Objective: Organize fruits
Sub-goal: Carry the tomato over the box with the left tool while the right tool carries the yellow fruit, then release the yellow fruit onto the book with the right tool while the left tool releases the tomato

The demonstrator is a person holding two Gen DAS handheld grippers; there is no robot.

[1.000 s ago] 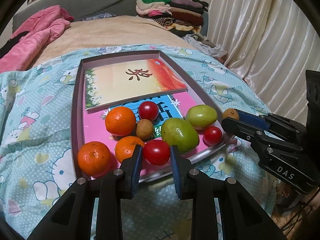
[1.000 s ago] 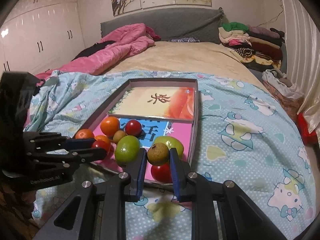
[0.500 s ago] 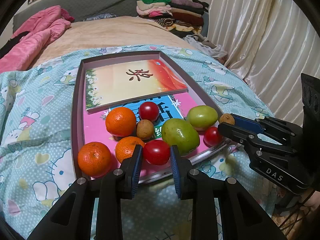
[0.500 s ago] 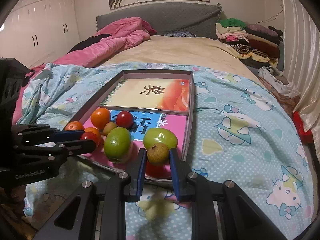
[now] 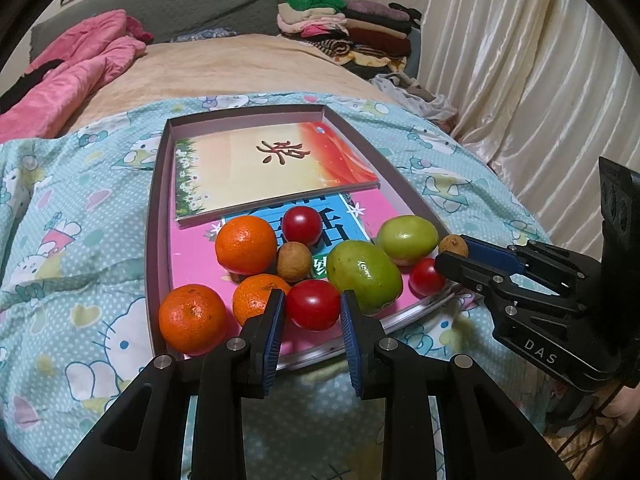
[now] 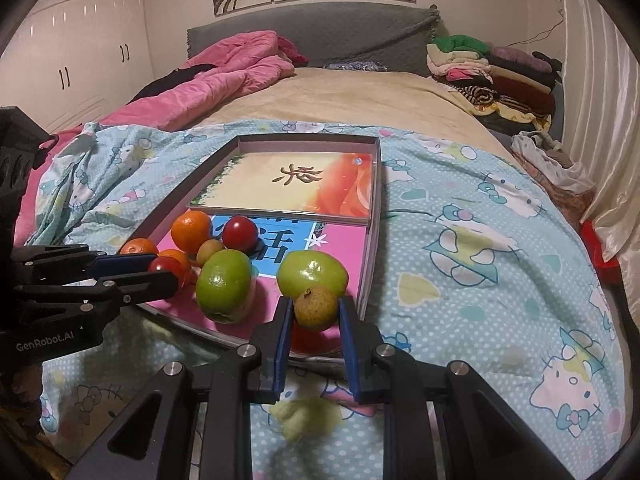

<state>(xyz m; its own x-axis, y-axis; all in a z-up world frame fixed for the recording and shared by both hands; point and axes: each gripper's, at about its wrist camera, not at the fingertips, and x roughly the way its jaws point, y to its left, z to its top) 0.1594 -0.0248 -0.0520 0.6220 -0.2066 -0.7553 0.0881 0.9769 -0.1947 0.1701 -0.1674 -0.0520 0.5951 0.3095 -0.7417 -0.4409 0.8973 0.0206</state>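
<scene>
L gripper (image 5: 312,312) is shut on a red tomato (image 5: 313,305), low at the near edge of the tray (image 5: 154,216). R gripper (image 6: 314,314) pinches a small brown fruit (image 6: 316,306) (lifted) over the tray's near right corner, so R is nearer that side.

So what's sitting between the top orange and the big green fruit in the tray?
In the left wrist view, a small brown fruit sits between the top orange and the big green fruit.
</scene>
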